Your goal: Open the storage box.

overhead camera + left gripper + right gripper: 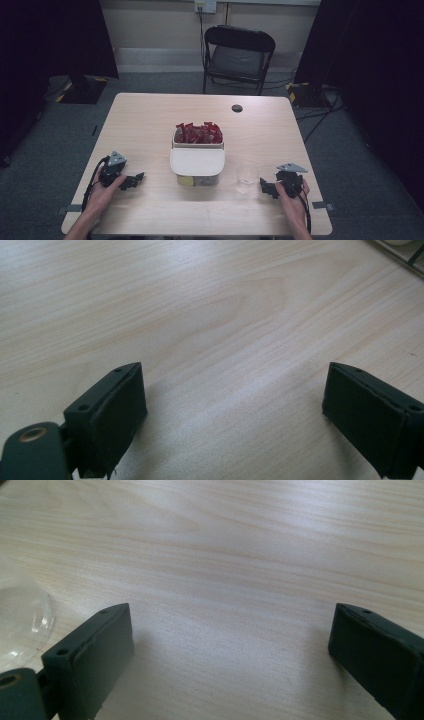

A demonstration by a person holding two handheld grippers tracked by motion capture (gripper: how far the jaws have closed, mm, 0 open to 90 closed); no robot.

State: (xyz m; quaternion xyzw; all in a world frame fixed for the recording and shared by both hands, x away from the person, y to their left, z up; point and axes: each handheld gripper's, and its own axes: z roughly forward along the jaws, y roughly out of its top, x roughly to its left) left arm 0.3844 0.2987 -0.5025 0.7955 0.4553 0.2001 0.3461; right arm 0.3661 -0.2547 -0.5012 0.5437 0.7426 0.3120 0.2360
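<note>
Container point(197, 162) one, glass point(246, 178) one, red packets uncountable, grippers two.

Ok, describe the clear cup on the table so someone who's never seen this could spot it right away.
Start at the wooden table and find the white container of red packets in its middle. Just right of that container's near end stands the clear cup, next to the right claw. It is the one see-through thing there, small and empty.

A black folding chair point(239, 57) stands beyond the bench point(150, 120), far ahead of both tools; dark curtains point(380, 75) flank it.
</note>
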